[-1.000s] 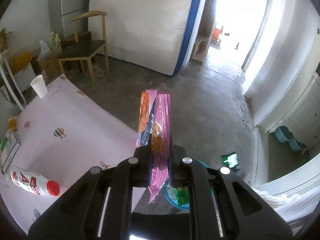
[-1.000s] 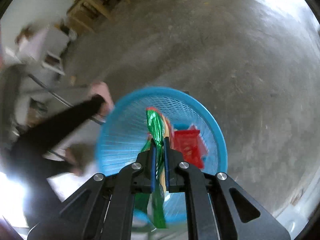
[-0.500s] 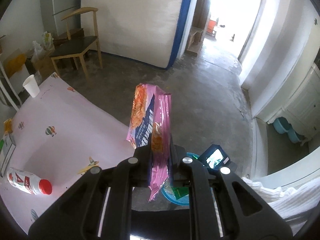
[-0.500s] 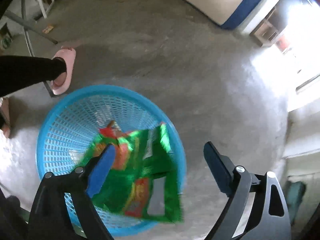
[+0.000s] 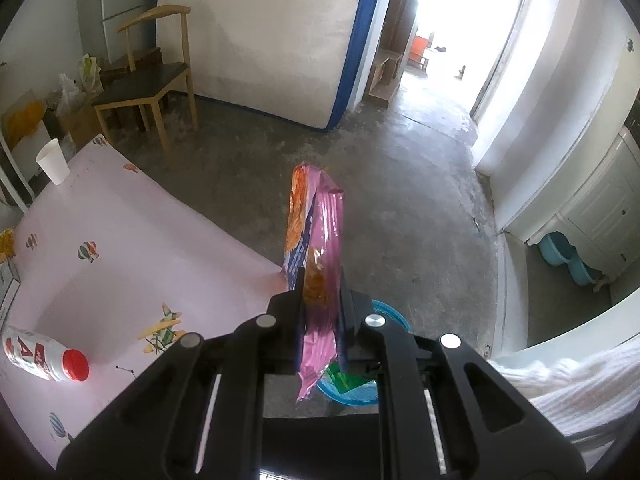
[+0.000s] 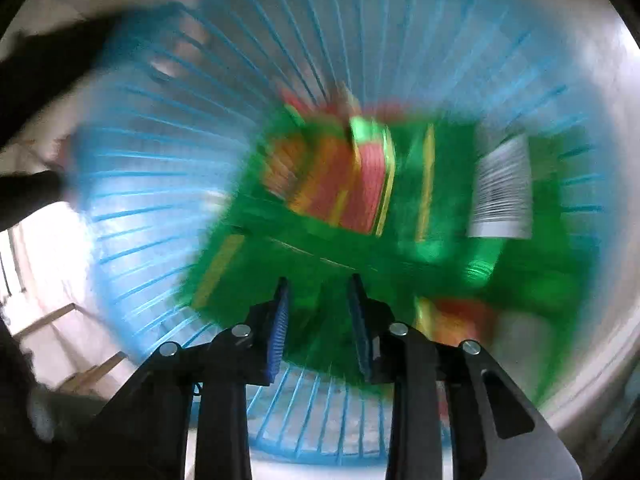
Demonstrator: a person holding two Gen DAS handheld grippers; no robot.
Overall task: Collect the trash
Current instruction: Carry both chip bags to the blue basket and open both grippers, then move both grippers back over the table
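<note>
My left gripper (image 5: pixel 320 276) is shut on a pink and orange snack wrapper (image 5: pixel 316 216), which stands up from the jaws above the floor by the table's corner. Below it on the floor stands a blue mesh basket (image 5: pixel 394 316) with a green wrapper (image 5: pixel 346 380) inside. The right wrist view is blurred. There my right gripper (image 6: pixel 320 284) points down into the basket (image 6: pixel 160 160), just over the green wrapper (image 6: pixel 360 232). Its jaws are closing with a gap still between the pads. Nothing shows gripped between them.
A table under a pink cloth (image 5: pixel 120 240) carries a lying bottle with a red cap (image 5: pixel 44 356) and a paper cup (image 5: pixel 52 162). A wooden chair (image 5: pixel 148 84) and a leaning mattress (image 5: pixel 260 40) stand behind. A person's dark trouser leg (image 6: pixel 28 80) is beside the basket.
My right gripper opened and dropped the green wrapper into the basket, then sank close over it with its jaws narrowing. My left gripper kept its hold on the pink wrapper.
</note>
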